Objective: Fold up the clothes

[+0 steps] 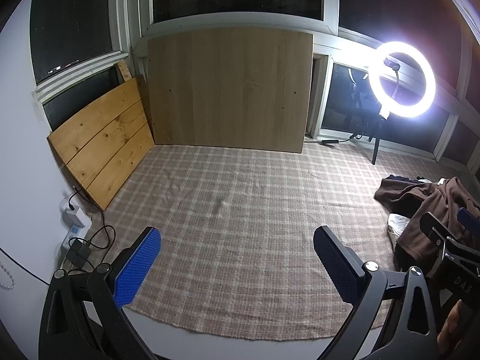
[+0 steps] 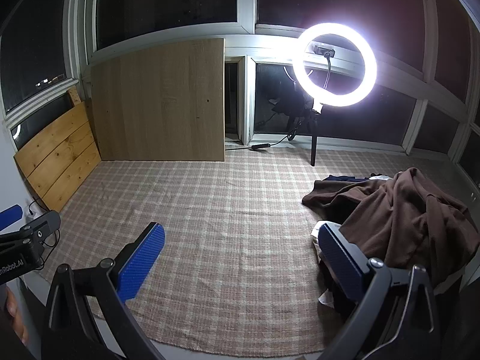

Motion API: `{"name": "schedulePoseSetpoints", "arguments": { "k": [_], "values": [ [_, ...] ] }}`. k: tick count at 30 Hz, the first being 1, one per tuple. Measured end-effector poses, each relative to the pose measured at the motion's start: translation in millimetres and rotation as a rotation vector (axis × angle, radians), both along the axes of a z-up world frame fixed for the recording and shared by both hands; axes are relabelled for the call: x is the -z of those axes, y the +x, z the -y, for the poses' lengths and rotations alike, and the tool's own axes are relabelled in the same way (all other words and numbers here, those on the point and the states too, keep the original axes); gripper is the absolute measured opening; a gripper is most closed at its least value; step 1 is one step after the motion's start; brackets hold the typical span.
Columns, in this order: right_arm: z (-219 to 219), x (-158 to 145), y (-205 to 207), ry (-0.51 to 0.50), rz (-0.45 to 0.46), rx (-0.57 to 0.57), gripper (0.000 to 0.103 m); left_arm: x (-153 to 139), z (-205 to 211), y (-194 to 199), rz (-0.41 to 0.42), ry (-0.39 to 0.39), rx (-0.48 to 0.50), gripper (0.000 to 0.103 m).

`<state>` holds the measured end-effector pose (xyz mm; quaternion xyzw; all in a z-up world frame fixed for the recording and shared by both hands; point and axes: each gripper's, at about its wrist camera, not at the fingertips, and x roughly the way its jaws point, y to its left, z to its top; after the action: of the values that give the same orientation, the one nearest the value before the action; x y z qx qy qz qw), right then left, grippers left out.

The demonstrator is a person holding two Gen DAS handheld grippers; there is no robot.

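Observation:
A crumpled brown garment (image 2: 402,216) lies in a heap at the right of the plaid rug (image 2: 228,210), with white and dark clothes partly hidden under it. It also shows in the left wrist view (image 1: 426,207). My right gripper (image 2: 240,246) is open and empty, held above the rug, its right finger just in front of the heap. My left gripper (image 1: 237,249) is open and empty above the bare rug (image 1: 240,210), left of the heap. The right gripper's body shows at the left wrist view's right edge.
A large wooden board (image 1: 231,90) and a pine plank panel (image 1: 102,144) lean against the windows at the back. A lit ring light (image 2: 334,64) stands on a stand at the back right. A power strip and cables (image 1: 78,234) lie at the rug's left edge.

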<state>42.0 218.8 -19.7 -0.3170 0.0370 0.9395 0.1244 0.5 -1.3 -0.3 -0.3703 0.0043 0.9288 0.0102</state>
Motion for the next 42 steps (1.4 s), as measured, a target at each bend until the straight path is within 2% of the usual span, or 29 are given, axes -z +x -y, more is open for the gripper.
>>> {"name": "schedulePoseSetpoints", "arguments": {
  "k": [8,16,23,28,32,38,42],
  "values": [
    [-0.4,-1.7,2.5,-0.001,-0.001,-0.004,0.103,5.4,0.0,-0.6,0.009,0.031,0.030,0.102],
    [1.3,-0.5,7.1,0.026,-0.022,0.012,0.103,8.3,-14.1,-0.1,0.009,0.016,0.109,0.102],
    [-3.9,0.7,7.3,-0.020,-0.029,0.020,0.103,9.2,-19.2,-2.0,0.003,0.015,0.164,0.102],
    [-8.5,0.9,9.9,-0.038,-0.049,0.041,0.103,14.7,-16.0,-6.6,0.000,0.019,0.159,0.102],
    [-5.9,-0.4,11.8,-0.007,-0.068,0.060,0.103,23.5,-15.9,-13.6,0.036,0.031,0.195,0.102],
    [-10.4,2.4,11.2,-0.034,-0.056,0.085,0.103,32.4,-27.8,-19.6,0.071,0.045,0.287,0.102],
    [-15.2,4.6,17.6,-0.048,-0.071,0.121,0.103,35.9,-33.6,-20.9,0.064,0.037,0.289,0.102]
  ]
}}
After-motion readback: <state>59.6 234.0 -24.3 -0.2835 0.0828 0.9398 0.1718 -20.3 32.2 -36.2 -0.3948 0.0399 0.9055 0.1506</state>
